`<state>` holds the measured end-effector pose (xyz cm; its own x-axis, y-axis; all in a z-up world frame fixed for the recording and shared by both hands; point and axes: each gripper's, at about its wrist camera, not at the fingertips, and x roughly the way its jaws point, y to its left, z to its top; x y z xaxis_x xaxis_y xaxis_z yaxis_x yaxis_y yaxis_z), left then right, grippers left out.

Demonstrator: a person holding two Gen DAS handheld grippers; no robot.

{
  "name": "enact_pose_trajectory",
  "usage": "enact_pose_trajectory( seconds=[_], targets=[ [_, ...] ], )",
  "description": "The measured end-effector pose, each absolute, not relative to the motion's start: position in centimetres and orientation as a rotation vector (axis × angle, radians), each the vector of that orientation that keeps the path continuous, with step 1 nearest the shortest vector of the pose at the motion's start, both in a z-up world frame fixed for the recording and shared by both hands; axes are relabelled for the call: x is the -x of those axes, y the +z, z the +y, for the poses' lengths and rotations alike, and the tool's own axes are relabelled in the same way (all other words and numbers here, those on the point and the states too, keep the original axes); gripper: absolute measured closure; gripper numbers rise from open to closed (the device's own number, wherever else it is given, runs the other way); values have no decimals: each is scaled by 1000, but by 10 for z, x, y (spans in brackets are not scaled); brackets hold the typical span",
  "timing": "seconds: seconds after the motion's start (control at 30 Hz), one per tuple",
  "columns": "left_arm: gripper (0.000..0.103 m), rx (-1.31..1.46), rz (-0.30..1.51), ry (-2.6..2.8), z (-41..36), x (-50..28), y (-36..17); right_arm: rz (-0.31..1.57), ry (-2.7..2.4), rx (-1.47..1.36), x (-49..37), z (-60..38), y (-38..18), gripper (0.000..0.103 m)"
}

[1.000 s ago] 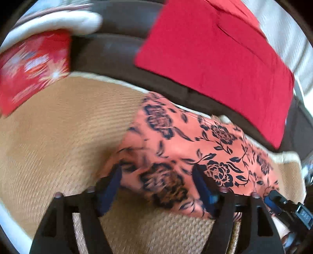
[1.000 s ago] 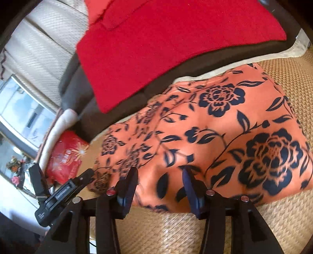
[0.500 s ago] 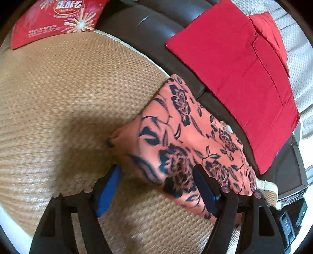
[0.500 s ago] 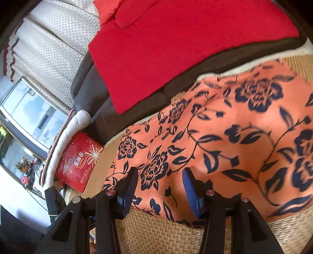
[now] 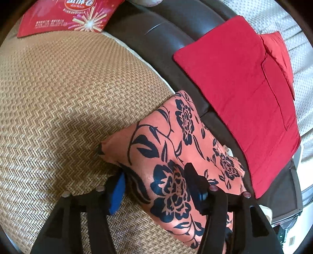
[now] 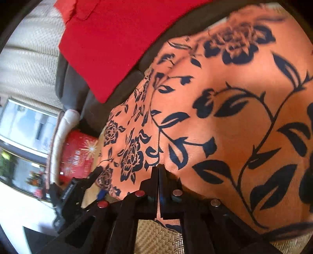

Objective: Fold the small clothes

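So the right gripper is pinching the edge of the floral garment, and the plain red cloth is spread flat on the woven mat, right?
Not quite. The right gripper does pinch the floral garment, but the red cloth hangs over the dark sofa back, not on the woven mat. The left wrist view shows this.

Red packet [image 5: 66, 16]: at the far left corner of the woven mat [image 5: 58, 97], by its far edge
Logo on the packet: white letters in a red oval, cut off by the picture's top edge, not readable
Lines under the logo: small white print, too small and blurred to read
Same packet in the right wrist view [image 6: 78, 154]: blurred, no letters readable
Other text anywhere: none readable
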<state>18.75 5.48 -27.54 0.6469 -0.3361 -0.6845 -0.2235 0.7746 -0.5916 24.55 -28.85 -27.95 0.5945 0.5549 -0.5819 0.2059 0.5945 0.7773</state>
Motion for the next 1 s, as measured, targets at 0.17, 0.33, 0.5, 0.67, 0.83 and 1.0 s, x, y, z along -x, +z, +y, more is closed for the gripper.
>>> enact_pose_trajectory(
  seconds=[0.17, 0.33, 0.5, 0.67, 0.83, 1.0],
  targets=[
    [84, 580, 836, -91, 41, -192, -251, 953, 275, -955, -241, -291, -281, 102],
    [87, 319, 690, -239, -23, -181, -177, 903, 305, -1041, -227, -314, -268, 95],
    [93, 81, 573, -455, -117, -150, -120, 666, 253, -1083, -192, -374, -237, 95],
    [93, -70, 605, -696, -226, -123, -120, 502, 205, -1265, -155, -442, -244, 94],
    [86, -17, 694, -879, -250, -127, -134, 456, 204, -1409, -136, -481, -261, 64],
    [32, 200, 555, -817, -157, -156, -125, 443, 204, -1392, -132, -495, -262, 25]
  ],
)
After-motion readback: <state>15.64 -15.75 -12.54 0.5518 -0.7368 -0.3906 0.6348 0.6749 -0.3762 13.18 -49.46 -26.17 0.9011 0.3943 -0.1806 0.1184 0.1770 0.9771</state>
